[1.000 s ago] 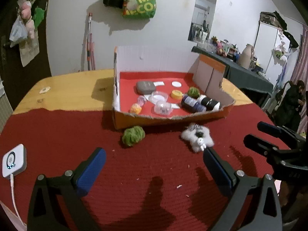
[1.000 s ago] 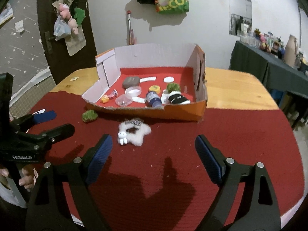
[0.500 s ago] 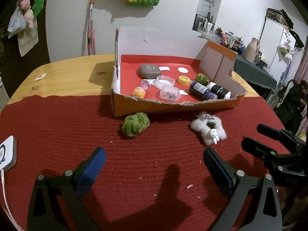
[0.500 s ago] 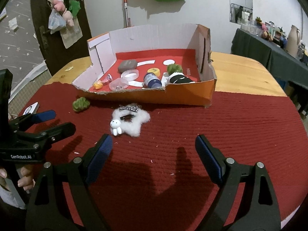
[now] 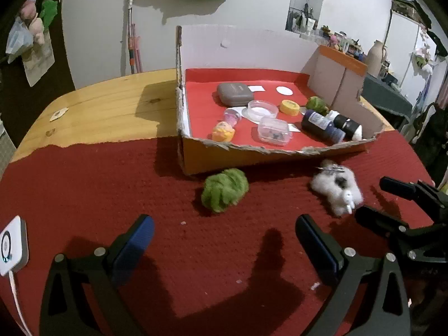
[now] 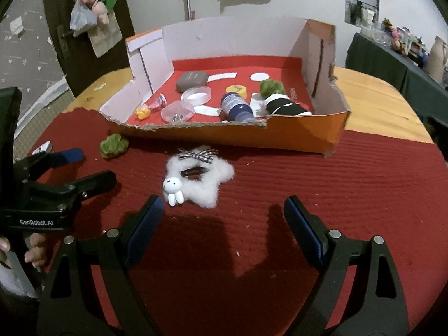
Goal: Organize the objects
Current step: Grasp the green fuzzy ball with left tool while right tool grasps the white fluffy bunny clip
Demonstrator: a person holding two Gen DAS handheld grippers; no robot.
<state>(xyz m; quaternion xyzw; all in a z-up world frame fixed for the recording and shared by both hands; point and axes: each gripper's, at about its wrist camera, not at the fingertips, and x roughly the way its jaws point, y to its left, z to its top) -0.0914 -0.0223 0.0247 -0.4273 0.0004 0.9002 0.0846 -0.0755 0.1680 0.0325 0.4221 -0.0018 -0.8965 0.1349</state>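
1. Red ribbed cloth (image 5: 112, 196) is covering the near part of the wooden table (image 5: 112, 103), and we are looking down at it along both grippers.
2. We are holding the left gripper (image 5: 224, 235) with its jaws standing wide and nothing between them; the green fuzzy ball (image 5: 224, 189) is lying on the cloth just beyond its fingertips.
3. We are holding the right gripper (image 6: 221, 210) just as wide and empty; the white fluffy star clip (image 6: 200, 177), with its small rabbit figure and checked bow, is lying near its left fingertip.
4. The cardboard box (image 6: 302, 137) is sitting behind both items, its torn front edge facing us. It is holding a grey case (image 5: 234, 93), a round clear dish, a clear lidded tub (image 5: 273, 131), a yellow cap, a second green ball (image 6: 271, 86) and two dark bottles.
5. Only the left wrist view is showing the white device (image 5: 12, 245) with its cable at the cloth's left edge, and the star clip there is blurred.
6. Only the right wrist view is giving us the clip sharply, and fingers (image 6: 35, 249) wrapped round the left gripper's handle.
7. Each view is catching the other gripper at its edge.
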